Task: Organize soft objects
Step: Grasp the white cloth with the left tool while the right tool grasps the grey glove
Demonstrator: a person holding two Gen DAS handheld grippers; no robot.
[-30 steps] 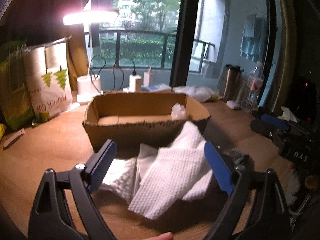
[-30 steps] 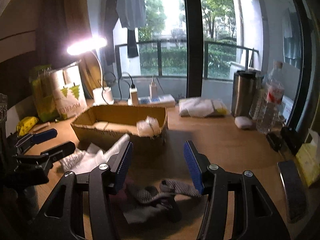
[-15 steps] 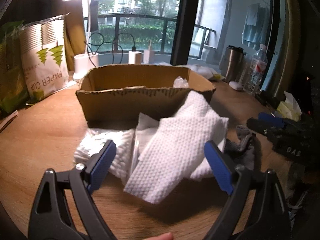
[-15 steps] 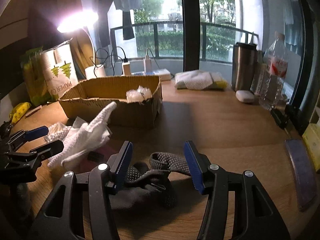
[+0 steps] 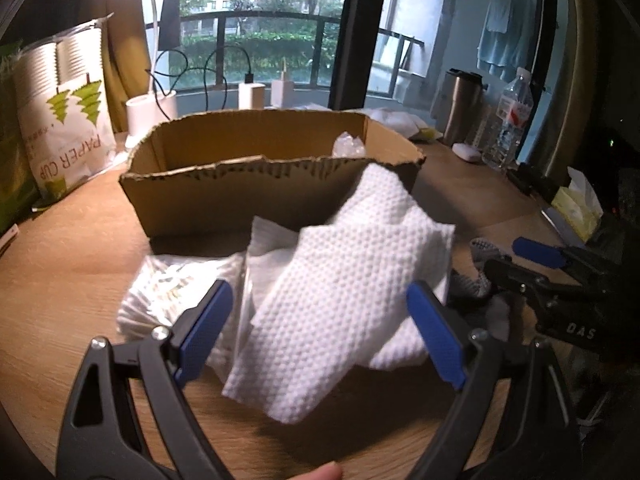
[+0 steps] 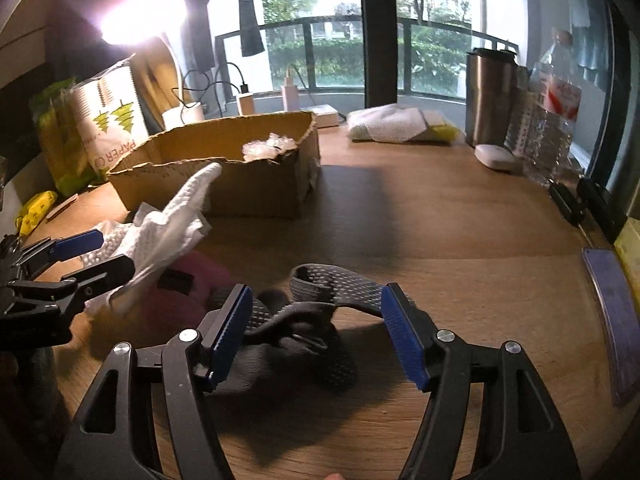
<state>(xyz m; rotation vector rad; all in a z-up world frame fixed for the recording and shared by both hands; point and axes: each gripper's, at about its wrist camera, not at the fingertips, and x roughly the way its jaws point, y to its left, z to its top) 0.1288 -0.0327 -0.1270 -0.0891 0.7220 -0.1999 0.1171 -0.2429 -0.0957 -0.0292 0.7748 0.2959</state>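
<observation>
A pile of white textured paper towels (image 5: 340,288) lies on the wooden table in front of an open cardboard box (image 5: 224,204). My left gripper (image 5: 320,332) is open, its blue pads on either side of the towels. A grey mesh fabric (image 6: 320,320) lies crumpled between the open pads of my right gripper (image 6: 320,332). A maroon soft item (image 6: 188,284) lies partly under the towels (image 6: 168,224). The box (image 6: 248,188) holds a crumpled clear plastic piece (image 6: 268,146).
A paper cup bag (image 5: 64,120) and a white lamp base (image 5: 150,108) stand at the back left. A steel tumbler (image 6: 490,96), a water bottle (image 6: 554,120) and a folded white cloth (image 6: 396,124) are at the back right. A purple flat object (image 6: 612,312) lies at the right.
Both grippers have moved forward and lower toward their piles. The towels now sit between my left pads and the grey fabric between my right pads. Both stay open.
</observation>
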